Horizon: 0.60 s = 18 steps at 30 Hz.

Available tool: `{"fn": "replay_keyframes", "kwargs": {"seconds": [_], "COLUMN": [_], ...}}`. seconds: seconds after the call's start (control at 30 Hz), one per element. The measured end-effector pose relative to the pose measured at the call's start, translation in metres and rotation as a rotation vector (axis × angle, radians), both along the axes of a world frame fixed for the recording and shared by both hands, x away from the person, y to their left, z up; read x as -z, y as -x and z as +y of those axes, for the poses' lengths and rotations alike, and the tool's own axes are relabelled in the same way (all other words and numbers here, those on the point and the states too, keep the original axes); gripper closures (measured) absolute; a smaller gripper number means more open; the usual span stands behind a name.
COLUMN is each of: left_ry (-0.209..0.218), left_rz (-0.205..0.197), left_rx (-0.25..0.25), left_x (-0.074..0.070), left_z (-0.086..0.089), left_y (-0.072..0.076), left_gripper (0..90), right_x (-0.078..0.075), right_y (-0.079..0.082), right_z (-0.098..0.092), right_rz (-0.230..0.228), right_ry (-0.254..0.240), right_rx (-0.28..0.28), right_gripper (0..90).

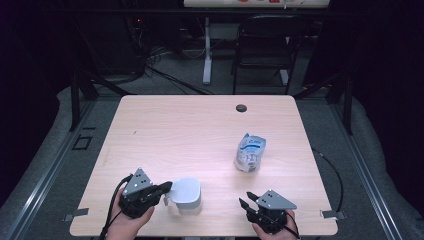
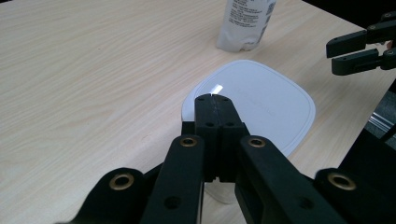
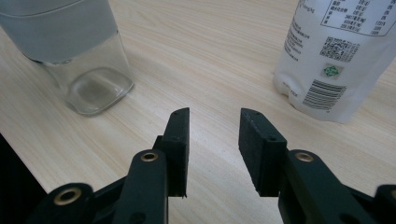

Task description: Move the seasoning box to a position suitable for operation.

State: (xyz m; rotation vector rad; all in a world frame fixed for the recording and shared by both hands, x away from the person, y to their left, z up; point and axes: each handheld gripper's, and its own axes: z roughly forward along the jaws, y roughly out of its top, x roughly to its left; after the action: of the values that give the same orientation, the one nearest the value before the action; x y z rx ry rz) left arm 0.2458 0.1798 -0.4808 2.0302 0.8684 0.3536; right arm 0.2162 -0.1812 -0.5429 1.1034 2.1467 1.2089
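Wooden table (image 1: 200, 125): left claw (image 1: 167, 189) pinches the jar's (image 1: 186, 196) lid tab; right claw (image 1: 247, 202) open.

We see two black grippers, the left gripper (image 1: 169, 188) and the right gripper (image 1: 246, 202), each topped by a grey three-cornered plate with small screws. Their flat black jaw pads sit on angular link arms pinned with brass-ringed rivets. A black cable trails from each body, and our hands wear no sleeves that show.

A lab: black curtains, trailing cables (image 1: 165, 75) and a folding chair (image 1: 267, 45) surround the table (image 1: 200, 130).
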Motion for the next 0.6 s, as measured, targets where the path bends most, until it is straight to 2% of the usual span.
{"fn": "replay_keyframes", "kwargs": {"seconds": [0.13, 0.6], "left_ry": [-0.022, -0.02], "left_rz": [0.008, 0.018], "left_rx": [0.001, -0.009], "left_x": [0.0025, 0.0018], "left_z": [-0.003, -0.0034], "left_y": [-0.0013, -0.0017], "left_gripper": [90.0, 90.0], "right_x": [0.0011, 0.0027], "right_y": [0.001, 0.003], "right_z": [0.0, -0.0015], "right_rz": [0.004, 0.004], "right_ry": [0.008, 0.002], "right_rx": [-0.001, 0.003], "right_gripper": [63.0, 61.0]}}
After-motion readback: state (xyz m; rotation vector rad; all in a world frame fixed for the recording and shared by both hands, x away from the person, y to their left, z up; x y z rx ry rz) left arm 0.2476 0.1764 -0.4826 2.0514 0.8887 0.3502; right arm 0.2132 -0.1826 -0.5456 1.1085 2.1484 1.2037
